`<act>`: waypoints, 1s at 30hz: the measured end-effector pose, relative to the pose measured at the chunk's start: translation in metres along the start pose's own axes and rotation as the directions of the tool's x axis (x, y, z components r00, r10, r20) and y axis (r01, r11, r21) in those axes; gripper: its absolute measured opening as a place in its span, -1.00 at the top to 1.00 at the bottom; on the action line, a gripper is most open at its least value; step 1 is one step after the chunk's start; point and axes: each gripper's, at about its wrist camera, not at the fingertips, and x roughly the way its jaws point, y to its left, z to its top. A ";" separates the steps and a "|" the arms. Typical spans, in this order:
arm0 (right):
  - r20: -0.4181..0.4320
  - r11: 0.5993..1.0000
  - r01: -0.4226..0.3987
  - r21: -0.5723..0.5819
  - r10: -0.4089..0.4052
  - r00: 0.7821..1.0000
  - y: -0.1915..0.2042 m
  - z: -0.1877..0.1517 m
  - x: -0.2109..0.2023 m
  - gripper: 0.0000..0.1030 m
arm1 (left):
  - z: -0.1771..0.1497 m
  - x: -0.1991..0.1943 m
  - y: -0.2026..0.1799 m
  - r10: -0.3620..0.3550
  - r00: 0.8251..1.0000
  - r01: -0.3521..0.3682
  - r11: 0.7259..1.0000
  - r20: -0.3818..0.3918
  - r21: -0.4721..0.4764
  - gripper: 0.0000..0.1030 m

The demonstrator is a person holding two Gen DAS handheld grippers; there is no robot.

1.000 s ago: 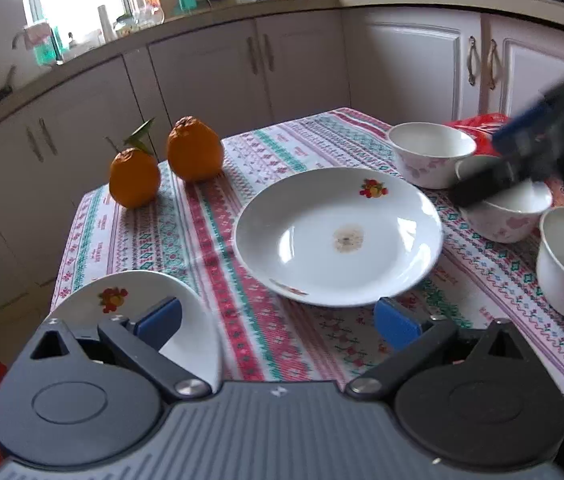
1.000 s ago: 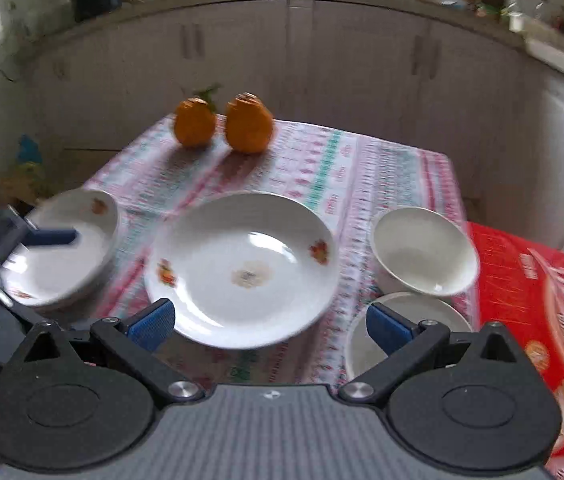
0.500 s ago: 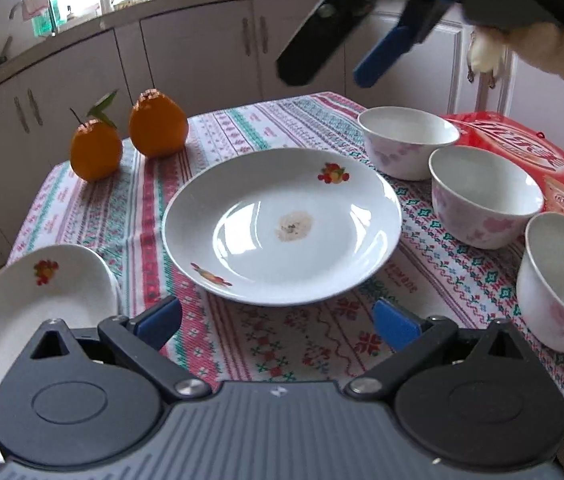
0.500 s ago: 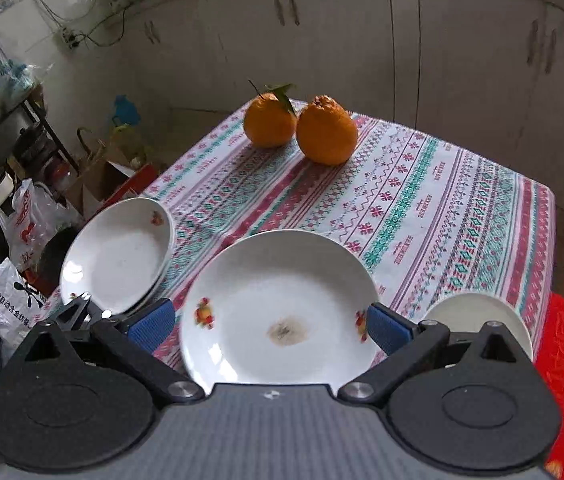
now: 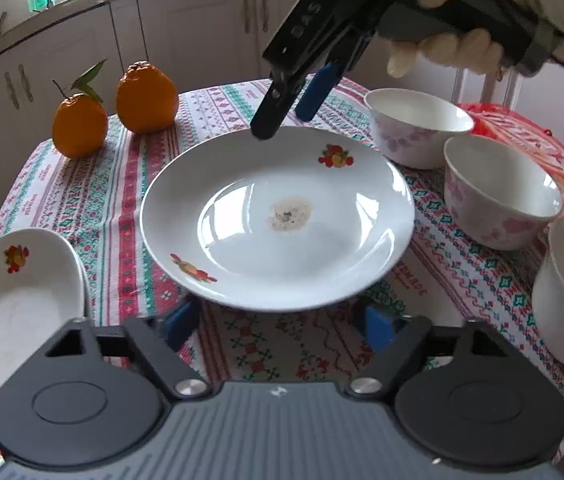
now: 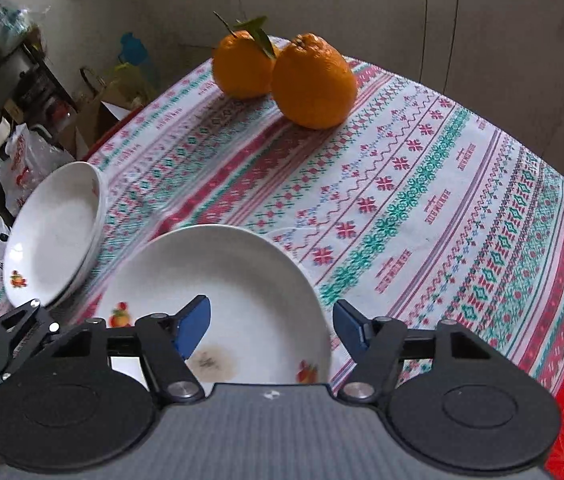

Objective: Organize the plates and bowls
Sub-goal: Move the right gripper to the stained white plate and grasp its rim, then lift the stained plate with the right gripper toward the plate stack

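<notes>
A large white plate (image 5: 278, 216) with fruit prints and a brown stain lies mid-table; it also shows in the right wrist view (image 6: 242, 296). My left gripper (image 5: 278, 326) is open, its blue pads low at the plate's near rim. My right gripper (image 6: 270, 326) is open above the plate's far rim, one pad over the plate, one outside; it also shows in the left wrist view (image 5: 285, 114). A stack of smaller white plates (image 5: 10, 300) sits at the table's left edge, also in the right wrist view (image 6: 54, 232). Three white bowls (image 5: 497, 192) stand at right.
Two oranges (image 5: 110, 108) sit at the far left of the patterned tablecloth (image 6: 421, 200), also in the right wrist view (image 6: 289, 72). A red packet (image 5: 529, 144) lies behind the bowls. Kitchen cabinets ring the table. Bags and clutter sit on the floor (image 6: 10, 152) beyond the table's edge.
My right gripper has swung from the bowls, over the table, down to the large plate's far rim. My left gripper has moved closer to the plate's near rim.
</notes>
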 end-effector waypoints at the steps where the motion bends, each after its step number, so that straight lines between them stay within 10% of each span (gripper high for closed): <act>1: -0.004 1.000 -0.004 0.002 0.004 1.000 -0.003 0.001 0.002 -0.34 | 0.000 0.001 0.001 -0.001 1.000 0.001 1.000 -0.001 -0.003 -0.49; 30: -0.049 0.985 -0.159 0.063 0.162 0.986 -0.020 -0.001 0.021 -0.18 | 0.003 0.005 0.006 -0.020 1.000 0.020 1.000 -0.021 -0.005 -0.52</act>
